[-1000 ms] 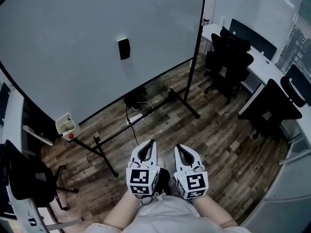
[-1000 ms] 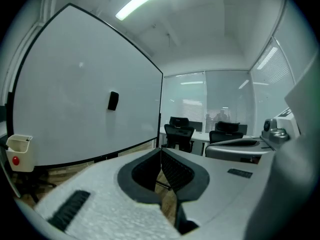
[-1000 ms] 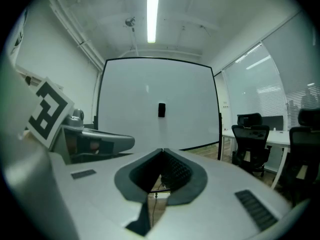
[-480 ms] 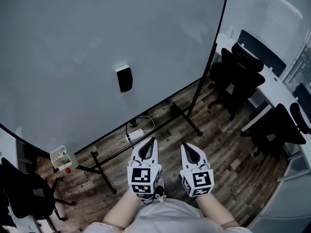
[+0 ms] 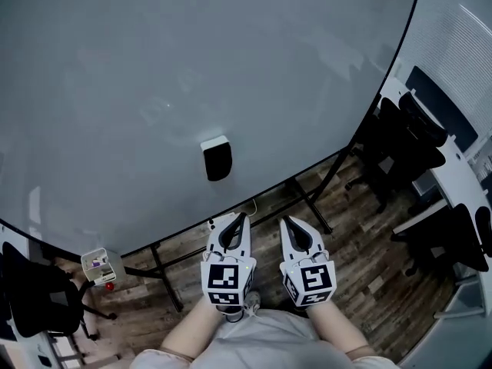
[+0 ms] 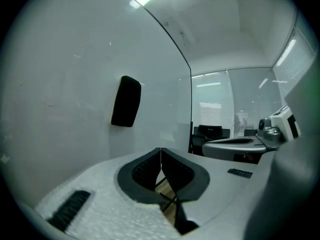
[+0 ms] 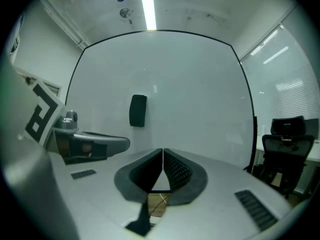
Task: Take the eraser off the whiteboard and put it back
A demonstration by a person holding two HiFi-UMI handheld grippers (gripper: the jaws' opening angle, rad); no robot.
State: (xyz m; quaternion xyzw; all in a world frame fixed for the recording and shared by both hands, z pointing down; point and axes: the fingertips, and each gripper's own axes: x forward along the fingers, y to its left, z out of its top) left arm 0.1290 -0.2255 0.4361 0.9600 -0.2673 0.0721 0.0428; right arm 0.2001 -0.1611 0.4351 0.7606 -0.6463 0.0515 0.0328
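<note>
- Target: dark oblong eraser (image 5: 217, 160) w/ rounded corners, stuck upright on the whiteboard (image 5: 154, 68), low down, a bit above the bottom edge. Nothing else on the board nr it.
- Grippers: left gripper (image 5: 235, 220) has its jaws pressed together, nothing btwn them. The right gripper (image 5: 286, 223) is the same, tips meeting, empty.
- Both are side by side, pointing at the board, below and short of the eraser, no contact. In each gripper view it sits up and left of the jaw tips.
- Handling (est.): prob light. Stiff plastic body w/ a soft felt face vs the board. Likely magnet-held, so expect a small tug, then sudden release. Won't crush, but smooth sides may slip.
- Grab pt: across the narrow width, on the 2 long side faces, approx mid-height, pads flat so it can't twist. Jaws must open wider than it first.
- Risk: a sideways pull drags the felt, so pull straight off. On return, seat it flat and check it holds before letting go, else it drops to the floor (image 5: 361, 241).
</note>
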